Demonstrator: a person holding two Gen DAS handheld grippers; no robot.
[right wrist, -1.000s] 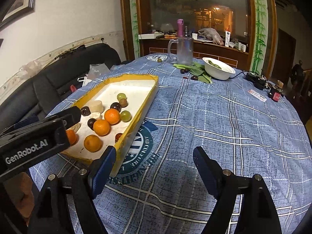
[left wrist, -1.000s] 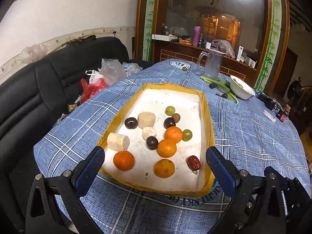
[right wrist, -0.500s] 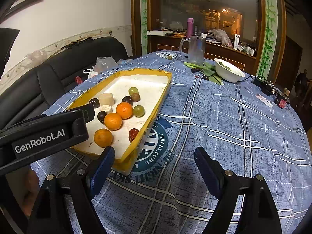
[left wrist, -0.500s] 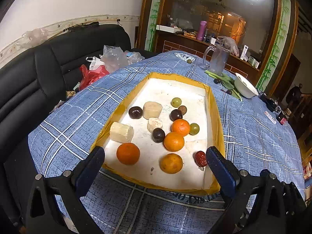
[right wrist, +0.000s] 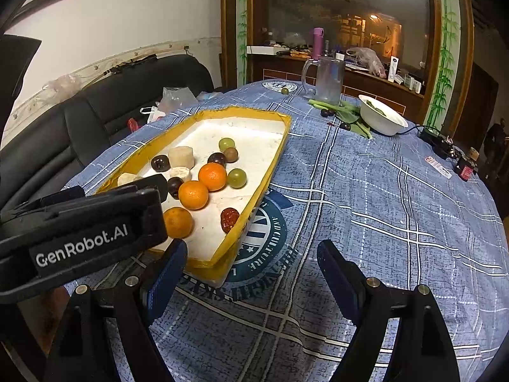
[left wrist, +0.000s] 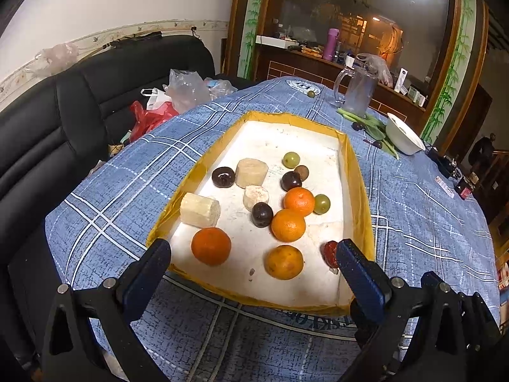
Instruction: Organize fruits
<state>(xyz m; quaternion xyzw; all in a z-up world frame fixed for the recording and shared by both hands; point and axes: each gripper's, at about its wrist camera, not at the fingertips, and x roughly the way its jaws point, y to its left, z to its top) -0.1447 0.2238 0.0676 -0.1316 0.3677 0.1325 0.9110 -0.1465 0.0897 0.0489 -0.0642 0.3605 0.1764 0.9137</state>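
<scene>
Left gripper: the black two-finger left gripper with blue pads (left wrist: 251,273) stands spread wide and empty, hovering over the near end of the tray.
Right gripper: the matching black right gripper with blue pads (right wrist: 251,273) is also released, nothing between its jaws, over bare cloth just beside the tray's near corner.
Fruit location: all of the fruit to be sorted lies loose inside the shallow white foam tray with yellow taped rim (left wrist: 361,216), on the blue plaid tablecloth (left wrist: 413,210).
Nearest pieces: a round orange tangerine (left wrist: 211,246) and a second, yellower tangerine (left wrist: 283,261) sit closest to the left jaws; a wrinkled red date (left wrist: 330,253) lies right against the left gripper's right pad.
Crowding risk: farther in, two more tangerines, a dark round plum (left wrist: 262,214) and a green grape (left wrist: 322,203) touch or nearly touch, so closing on one would likely nudge its neighbours away.
Rolling risk: round, smooth fruit may squirt out of flat pads if gripped off-centre.
Crush risk: the pale cut cylinder chunk (left wrist: 199,209) and the grapes look soft; a hard squeeze could bruise them.
Tray risk: the foam looks light, so a pad catching the rim could drag or tip it.
Collision risk: the two grippers hang close together at the same corner and could knock each other.
Stray pieces: dark fruits near the white bowl (right wrist: 381,117) could be overlooked.
</scene>
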